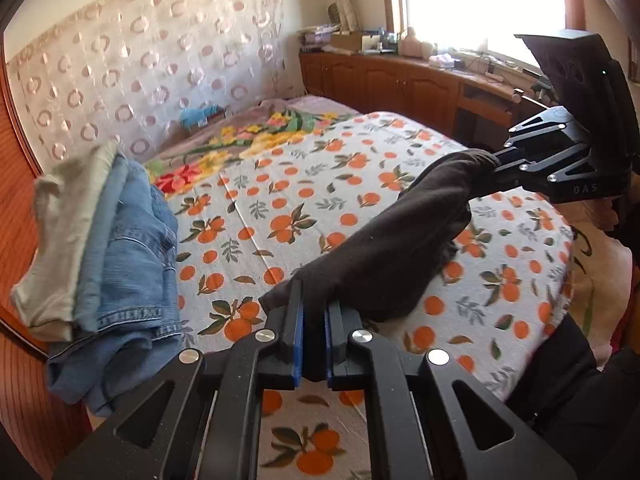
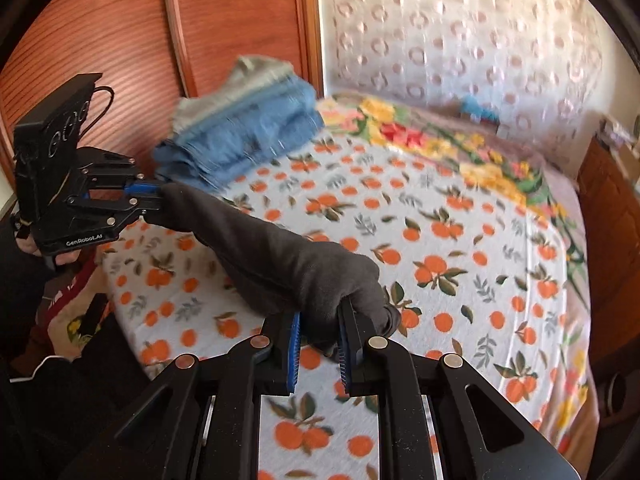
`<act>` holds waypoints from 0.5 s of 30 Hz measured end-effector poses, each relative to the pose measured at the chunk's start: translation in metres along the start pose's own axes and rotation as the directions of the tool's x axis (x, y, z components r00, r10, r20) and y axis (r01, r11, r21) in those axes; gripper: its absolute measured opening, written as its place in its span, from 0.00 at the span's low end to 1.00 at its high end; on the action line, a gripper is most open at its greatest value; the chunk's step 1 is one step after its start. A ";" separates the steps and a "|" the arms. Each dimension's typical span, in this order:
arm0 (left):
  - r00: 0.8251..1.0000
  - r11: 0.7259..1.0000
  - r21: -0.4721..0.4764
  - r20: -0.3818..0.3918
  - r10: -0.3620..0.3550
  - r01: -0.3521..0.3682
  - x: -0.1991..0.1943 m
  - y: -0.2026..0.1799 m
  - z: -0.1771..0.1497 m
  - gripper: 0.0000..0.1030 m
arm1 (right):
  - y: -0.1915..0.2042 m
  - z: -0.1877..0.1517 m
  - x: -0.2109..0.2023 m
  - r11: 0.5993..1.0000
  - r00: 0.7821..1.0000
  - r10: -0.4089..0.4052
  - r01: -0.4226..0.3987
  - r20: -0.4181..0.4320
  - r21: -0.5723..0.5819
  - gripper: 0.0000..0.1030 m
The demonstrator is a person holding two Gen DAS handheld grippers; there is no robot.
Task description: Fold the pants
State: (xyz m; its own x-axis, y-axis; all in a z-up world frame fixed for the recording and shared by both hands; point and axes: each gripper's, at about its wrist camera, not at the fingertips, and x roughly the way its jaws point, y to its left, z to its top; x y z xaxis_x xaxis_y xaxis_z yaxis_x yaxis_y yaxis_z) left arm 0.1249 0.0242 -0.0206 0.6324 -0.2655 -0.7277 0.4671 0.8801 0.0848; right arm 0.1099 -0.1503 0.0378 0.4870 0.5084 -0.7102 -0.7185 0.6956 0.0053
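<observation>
Your left claw [image 1: 314, 320] and right claw [image 2: 318, 330] each grasp an end of the dark pants [image 1: 384, 248], which hang stretched between them above the bed [image 1: 400, 152]; folded jeans [image 1: 132, 248] sit left.

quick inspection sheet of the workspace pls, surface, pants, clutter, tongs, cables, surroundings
surface: bed sheet with an orange-fruit print; a floral blanket lies at the far end.
job's things: dark pants bunched into a long roll, stretched between both tongs, mostly off the sheet.
clutter: folded stack of blue jeans with a pale garment at the bed's edge; small blue item by the far wall.
grippers: left tongs shut on one end of the pants; right tongs shut on the other end.
cables: a black cable loop on the left unit.
surroundings: wooden wardrobe door, patterned wall covering, wooden cabinets under a bright window.
</observation>
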 end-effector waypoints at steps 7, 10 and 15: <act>0.999 0.999 -0.032 -0.034 0.006 -0.007 0.040 0.028 0.025 0.09 | -0.036 0.038 0.042 0.999 1.000 0.018 -0.017 -0.010 0.043 0.15; 0.999 0.999 -0.040 -0.053 0.008 -0.010 0.059 0.042 0.038 0.09 | -0.049 0.052 0.057 0.999 1.000 0.020 -0.019 -0.017 0.041 0.15; 0.997 0.998 -0.063 -0.078 0.006 -0.011 0.089 0.062 0.057 0.13 | -0.078 0.074 0.100 0.997 0.999 0.031 -0.028 -0.041 0.069 0.16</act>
State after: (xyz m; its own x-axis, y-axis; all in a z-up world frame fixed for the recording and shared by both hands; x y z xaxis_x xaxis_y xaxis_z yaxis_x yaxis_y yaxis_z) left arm 0.2455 0.0324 -0.0415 0.5852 -0.2283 -0.7781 0.4202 0.9060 0.0502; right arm 0.2510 -0.1161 0.0189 0.4439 0.5083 -0.7379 -0.6960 0.7143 0.0733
